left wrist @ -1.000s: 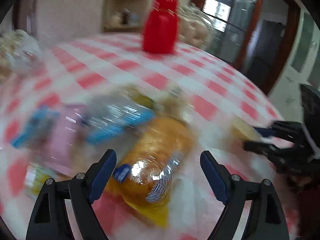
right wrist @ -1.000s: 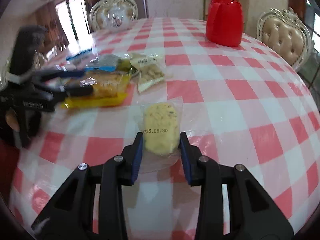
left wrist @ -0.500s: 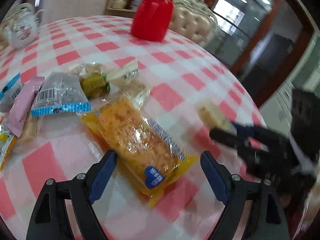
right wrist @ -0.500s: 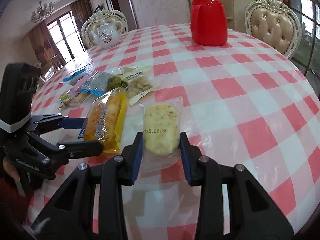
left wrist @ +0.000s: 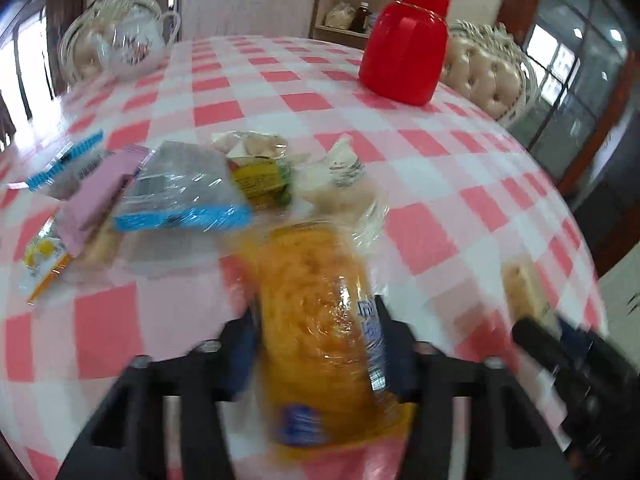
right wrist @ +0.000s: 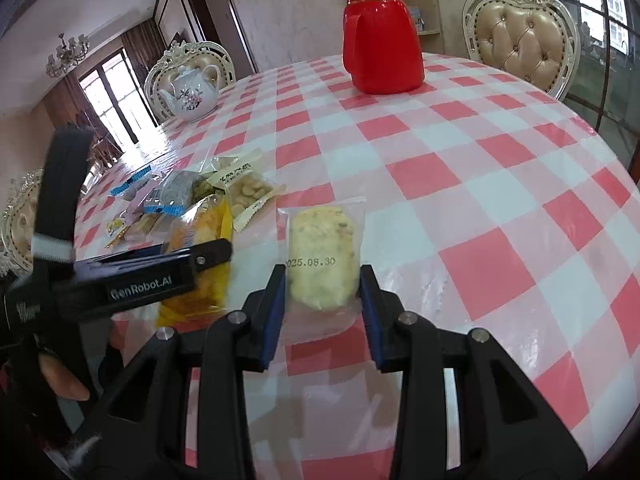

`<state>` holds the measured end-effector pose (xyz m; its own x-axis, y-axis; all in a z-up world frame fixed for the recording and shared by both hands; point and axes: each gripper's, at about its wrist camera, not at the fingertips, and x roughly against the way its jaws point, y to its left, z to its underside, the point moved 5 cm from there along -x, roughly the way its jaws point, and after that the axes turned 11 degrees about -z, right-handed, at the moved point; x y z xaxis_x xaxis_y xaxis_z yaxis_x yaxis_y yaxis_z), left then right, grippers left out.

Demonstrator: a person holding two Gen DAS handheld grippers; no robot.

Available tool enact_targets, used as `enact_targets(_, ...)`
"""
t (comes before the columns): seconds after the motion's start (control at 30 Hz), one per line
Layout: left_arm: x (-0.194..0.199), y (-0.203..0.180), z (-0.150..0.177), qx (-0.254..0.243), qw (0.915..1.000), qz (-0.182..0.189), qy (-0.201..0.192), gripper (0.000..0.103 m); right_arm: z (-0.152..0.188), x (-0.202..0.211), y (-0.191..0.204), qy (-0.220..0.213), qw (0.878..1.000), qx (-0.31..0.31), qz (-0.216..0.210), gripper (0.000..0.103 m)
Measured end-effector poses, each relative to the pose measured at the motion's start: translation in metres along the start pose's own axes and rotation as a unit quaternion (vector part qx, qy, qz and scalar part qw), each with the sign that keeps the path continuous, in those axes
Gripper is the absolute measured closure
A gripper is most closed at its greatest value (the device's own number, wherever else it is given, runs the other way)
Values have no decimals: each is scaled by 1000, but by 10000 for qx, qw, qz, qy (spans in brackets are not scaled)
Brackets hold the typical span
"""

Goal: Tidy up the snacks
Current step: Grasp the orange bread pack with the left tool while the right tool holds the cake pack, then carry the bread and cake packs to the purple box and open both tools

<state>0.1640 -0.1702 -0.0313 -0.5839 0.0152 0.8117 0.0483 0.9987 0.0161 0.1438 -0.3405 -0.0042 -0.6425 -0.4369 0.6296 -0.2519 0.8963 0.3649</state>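
Both cams look fwd along own jaws, tilted down, close over the surface point(right wrist: 500, 184) near its near edge. Left cam faces across twd far edge; right cam likewise, from its right. Shared: red flask point(left wrist: 404, 46) point(right wrist: 380, 40), teapot point(left wrist: 132, 46) point(right wrist: 192, 94).

The left gripper point(left wrist: 316, 340) was closing its jaws on the orange bread pack point(left wrist: 320, 320), which lay between them. Beyond the pack sat a blue-edged packet point(left wrist: 184, 196), a pink packet point(left wrist: 100, 196) and a green one point(left wrist: 260, 178). Far beyond stood a red jug point(left wrist: 404, 48); right of the pack, the right gripper point(left wrist: 560, 344).
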Motion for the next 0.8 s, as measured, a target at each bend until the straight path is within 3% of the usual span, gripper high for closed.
enact_targets(0.1,13,15,16,-74,9997,226,-100,55,2,-2,0,24,10000,60,-32,64)
enact_targets(0.23,31,41,39,4,9995,255,-207,55,2,-3,1,15,9998,24,-182,64)
enact_targets(0.47,62,105,68,592,9967,214,-513,55,3,-3,7,-47,9999,-46,-153,64)
enact_targets(0.6,81,130,86,871,9941,175,-614,55,18,1,43,-15,9997,68,-251,64)
enact_targets(0.8,106,157,110,844,9939,-90,-700,55,54,15,126,63,9962,614,-614,64)
